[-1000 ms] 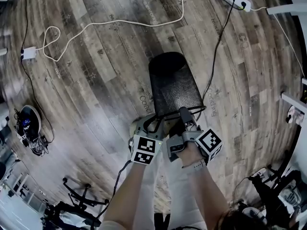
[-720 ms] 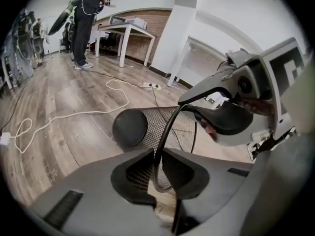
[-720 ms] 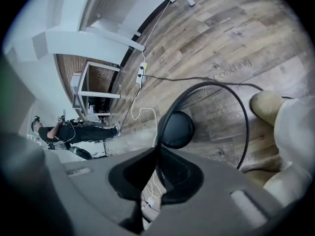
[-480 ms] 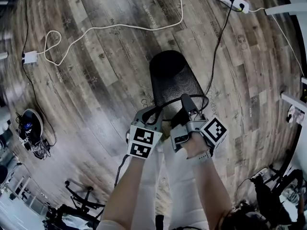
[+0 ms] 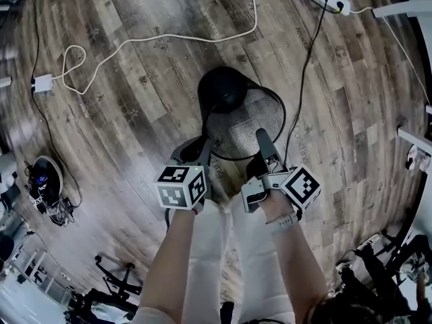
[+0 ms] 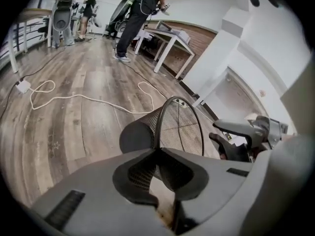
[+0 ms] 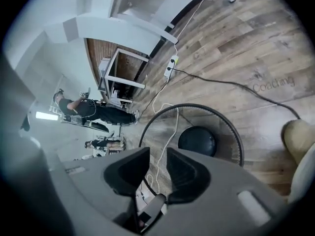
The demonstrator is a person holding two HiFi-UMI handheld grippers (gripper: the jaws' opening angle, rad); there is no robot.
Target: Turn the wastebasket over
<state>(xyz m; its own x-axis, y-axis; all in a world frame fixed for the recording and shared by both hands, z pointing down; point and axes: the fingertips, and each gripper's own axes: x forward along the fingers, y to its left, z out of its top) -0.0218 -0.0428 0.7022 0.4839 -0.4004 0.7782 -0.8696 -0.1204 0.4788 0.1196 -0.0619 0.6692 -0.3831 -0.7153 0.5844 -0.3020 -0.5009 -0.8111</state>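
Pinched the rim of the mesh wastebasket point(image 5: 246, 123) in the left gripper point(image 5: 204, 147) to hold it tipped sideways on the floor point(image 5: 135, 113). Was opening the jaws of the right gripper point(image 5: 260, 140) astride that rim, probably to regrip.

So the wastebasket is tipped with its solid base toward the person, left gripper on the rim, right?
No: the wastebasket is tipped with its open mouth toward the person, base away; head view shows it. Left gripper is on the rim.
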